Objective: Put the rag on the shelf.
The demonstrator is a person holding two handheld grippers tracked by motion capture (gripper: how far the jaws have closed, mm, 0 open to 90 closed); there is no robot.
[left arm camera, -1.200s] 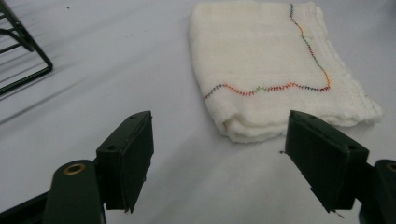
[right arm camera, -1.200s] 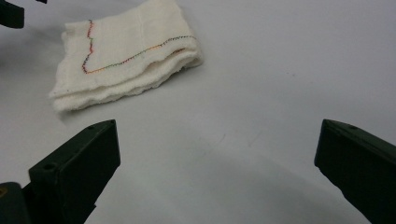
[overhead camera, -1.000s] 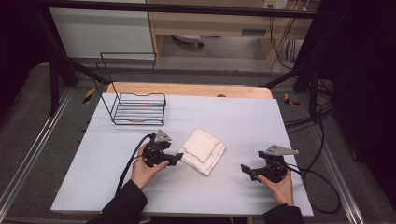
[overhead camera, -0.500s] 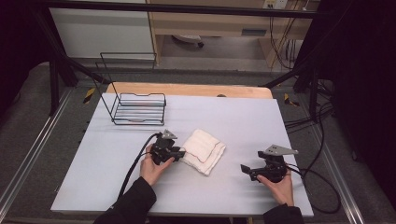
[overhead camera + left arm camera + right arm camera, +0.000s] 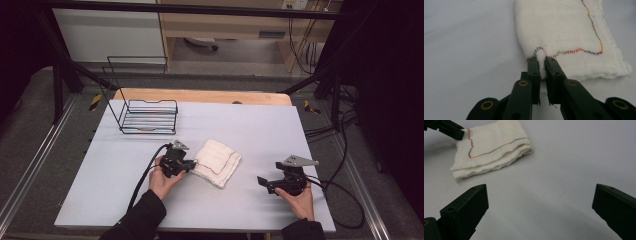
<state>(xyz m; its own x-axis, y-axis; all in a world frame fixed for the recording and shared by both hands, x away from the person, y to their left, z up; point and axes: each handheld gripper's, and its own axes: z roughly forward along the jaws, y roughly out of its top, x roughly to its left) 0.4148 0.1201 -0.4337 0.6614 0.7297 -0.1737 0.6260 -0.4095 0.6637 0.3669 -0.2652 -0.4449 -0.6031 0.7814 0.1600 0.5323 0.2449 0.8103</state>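
Left gripper takes the corner of the folded white cloth.

The cloth lies folded near the middle of the grey table, its multicoloured stitched hem facing us, and we see a small ridge of fabric bunched up between the jaws of the left gripper. A second ago that gripper sat just short of the cloth with its jaws apart; it has since slid up to the near-left corner and its jaws have just been closing, so we now have a pinch on the cloth. We judge a lift or unfold can follow. Our right gripper rests well apart to the right, jaws spread wide, holding nothing. The wire rack stands at the far left.
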